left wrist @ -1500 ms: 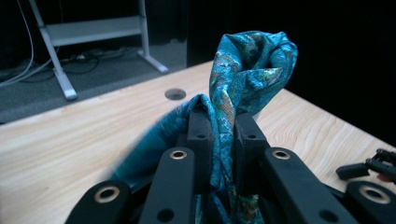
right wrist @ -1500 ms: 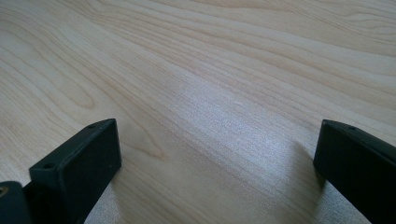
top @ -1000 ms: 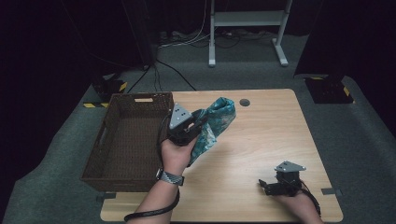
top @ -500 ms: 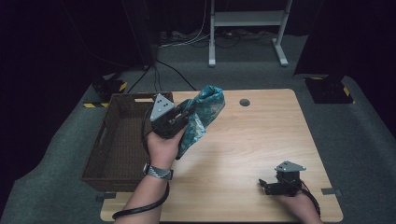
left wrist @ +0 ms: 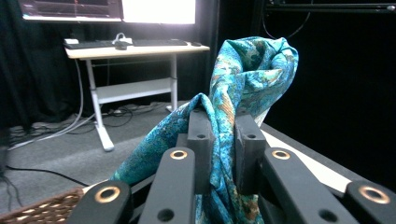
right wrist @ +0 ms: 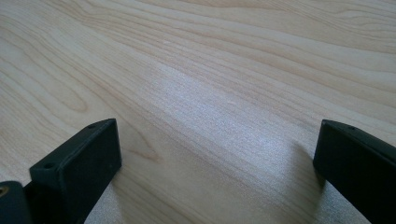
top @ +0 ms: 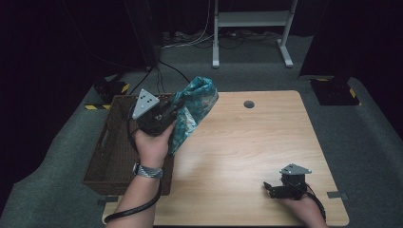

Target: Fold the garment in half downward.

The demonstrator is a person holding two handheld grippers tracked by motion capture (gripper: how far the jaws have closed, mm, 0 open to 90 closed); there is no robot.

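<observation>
While pinched in left tongs [left wrist: 223, 140] | cloth [left wrist: 247, 74]: teal, patterned, crumpled

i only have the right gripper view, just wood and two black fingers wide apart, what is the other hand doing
Observer: The left gripper is shut on a teal patterned cloth, held up off the table.
Operator: where is it relative to the basket
Observer: It is at the right rim of the brown wicker basket, and the cloth's tail hangs beside that rim.
Operator: how firm is the grip
Observer: The left gripper view has a bunched fold pinched between both fingers.
</observation>
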